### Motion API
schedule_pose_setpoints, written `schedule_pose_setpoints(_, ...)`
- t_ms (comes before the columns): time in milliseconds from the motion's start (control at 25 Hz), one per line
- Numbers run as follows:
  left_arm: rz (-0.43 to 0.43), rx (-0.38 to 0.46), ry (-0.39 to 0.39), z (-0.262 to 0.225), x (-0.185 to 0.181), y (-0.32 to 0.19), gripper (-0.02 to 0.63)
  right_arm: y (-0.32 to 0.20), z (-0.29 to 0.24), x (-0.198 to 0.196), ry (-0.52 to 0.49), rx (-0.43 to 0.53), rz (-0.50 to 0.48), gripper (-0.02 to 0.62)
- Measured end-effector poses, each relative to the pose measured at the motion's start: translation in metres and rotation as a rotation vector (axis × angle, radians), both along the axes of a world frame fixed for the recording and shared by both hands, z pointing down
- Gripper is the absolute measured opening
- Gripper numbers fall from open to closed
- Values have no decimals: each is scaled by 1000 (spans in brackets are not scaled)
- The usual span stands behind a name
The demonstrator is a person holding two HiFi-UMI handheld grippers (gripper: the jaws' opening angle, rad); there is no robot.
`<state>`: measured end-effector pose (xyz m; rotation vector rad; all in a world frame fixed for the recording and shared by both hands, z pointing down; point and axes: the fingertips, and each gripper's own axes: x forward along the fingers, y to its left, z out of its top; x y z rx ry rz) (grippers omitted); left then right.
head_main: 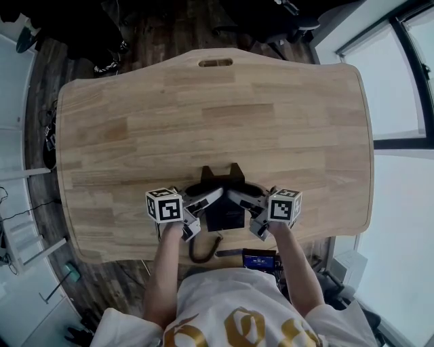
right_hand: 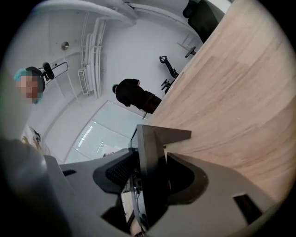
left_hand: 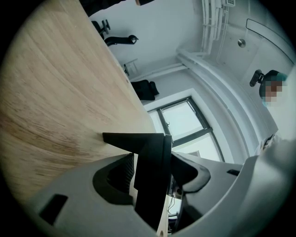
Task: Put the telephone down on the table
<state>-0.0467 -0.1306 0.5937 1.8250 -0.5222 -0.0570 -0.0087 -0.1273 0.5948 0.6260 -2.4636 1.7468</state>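
Note:
The black telephone [head_main: 224, 211] stands on the wooden table [head_main: 217, 115] close to its near edge, and its cord [head_main: 202, 251] loops over that edge. My left gripper [head_main: 210, 197] reaches in from the left and my right gripper [head_main: 240, 197] from the right. In the left gripper view a black slab of the telephone [left_hand: 152, 176] sits between the jaws, with a thin light gap beside the ribbed pad [left_hand: 121, 172]. In the right gripper view both pads press on the telephone [right_hand: 150, 176].
Bare wood stretches beyond the telephone to the far edge, which has a slot handle [head_main: 215, 62]. Dark chairs [head_main: 271, 20] stand past it, and a window [head_main: 407, 88] is on the right. A small device with a blue screen [head_main: 260, 259] sits below the near edge.

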Motion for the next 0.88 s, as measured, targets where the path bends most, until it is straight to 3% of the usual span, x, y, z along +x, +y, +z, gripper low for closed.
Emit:
schedule_pose_setpoints(440,-55,14,-103,1,-5,-2,247,-3,-1,2,89,70,3,219)
schedule_pose_setpoints(560,-82,29,-134,-4,-4,-1,248,-3,-2,5,136,102,42,219)
schedule_pose_setpoints(720,-110,48,-180,-11,-2,3,308,-6,-8,18,201,157,151,219)
schedule_pose_setpoints(880,-161,55,-207,-10,-6,5,313,-7,-20,34,217,191,216,218)
